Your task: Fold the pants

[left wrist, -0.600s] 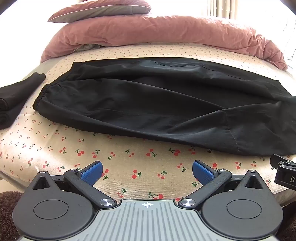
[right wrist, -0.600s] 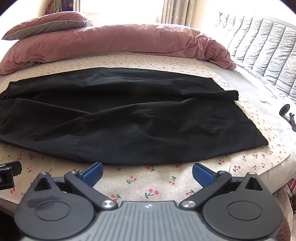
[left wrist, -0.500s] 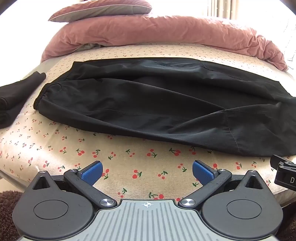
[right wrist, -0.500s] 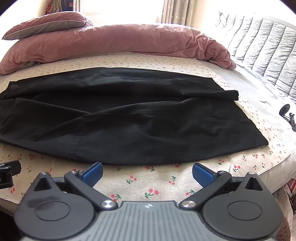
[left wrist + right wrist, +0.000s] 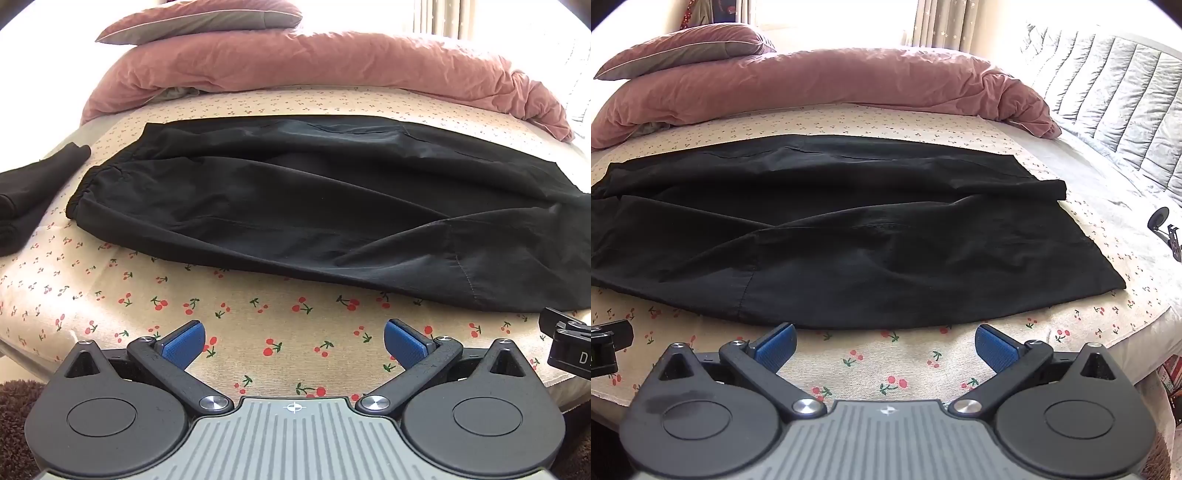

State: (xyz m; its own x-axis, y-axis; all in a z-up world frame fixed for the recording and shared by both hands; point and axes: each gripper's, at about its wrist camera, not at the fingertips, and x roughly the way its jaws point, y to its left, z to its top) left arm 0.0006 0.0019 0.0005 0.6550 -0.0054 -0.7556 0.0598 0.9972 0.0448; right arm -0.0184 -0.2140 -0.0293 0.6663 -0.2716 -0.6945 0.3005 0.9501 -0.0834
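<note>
Black pants (image 5: 295, 206) lie spread lengthwise across the cherry-print bed sheet (image 5: 258, 325), one leg laid over the other. Their elastic cuff end (image 5: 85, 188) is at the left in the left wrist view; the waist end (image 5: 1082, 236) is at the right in the right wrist view, where the pants (image 5: 849, 229) fill the middle. My left gripper (image 5: 294, 341) hovers open over the bare sheet, short of the pants' near edge. My right gripper (image 5: 885, 341) is also open, its left blue pad (image 5: 775, 343) just at the near hem. Nothing is between either pair of pads.
A rumpled pink duvet (image 5: 314, 70) and a pillow (image 5: 199, 18) lie along the far side. Another dark folded garment (image 5: 26, 192) sits at the bed's left edge. A grey quilted headboard (image 5: 1108, 99) stands at the right, and a small black stand (image 5: 1167, 232) lies near it.
</note>
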